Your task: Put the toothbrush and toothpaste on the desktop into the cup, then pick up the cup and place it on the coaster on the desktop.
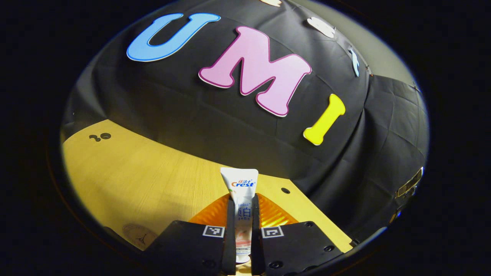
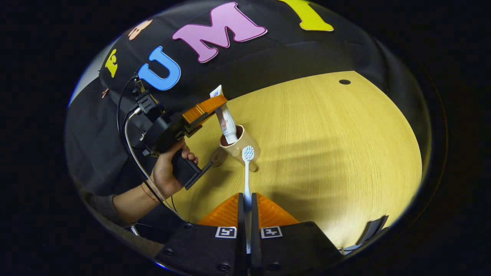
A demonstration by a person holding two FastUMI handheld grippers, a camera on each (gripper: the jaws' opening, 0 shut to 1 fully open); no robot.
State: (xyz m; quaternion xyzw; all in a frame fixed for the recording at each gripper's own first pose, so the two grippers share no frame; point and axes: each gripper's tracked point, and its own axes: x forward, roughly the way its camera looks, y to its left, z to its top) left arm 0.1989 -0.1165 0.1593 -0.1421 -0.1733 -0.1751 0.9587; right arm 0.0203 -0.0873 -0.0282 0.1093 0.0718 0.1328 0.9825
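Both tongs loaded: left tongs (image 2: 207,107) pinch white toothpaste tube (image 2: 226,122) over tan cup (image 2: 239,143); lower straight before release. Right tongs (image 2: 245,207) clamp white toothbrush (image 2: 246,172).

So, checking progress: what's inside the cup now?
The toothpaste tube's lower end sits inside the cup, held by the left gripper. The cup's bottom is hidden. The toothbrush is outside.

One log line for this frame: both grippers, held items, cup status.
left gripper: shut on toothpaste, lower end inside cup | right gripper: shut on toothbrush, outside cup | cup: on desktop
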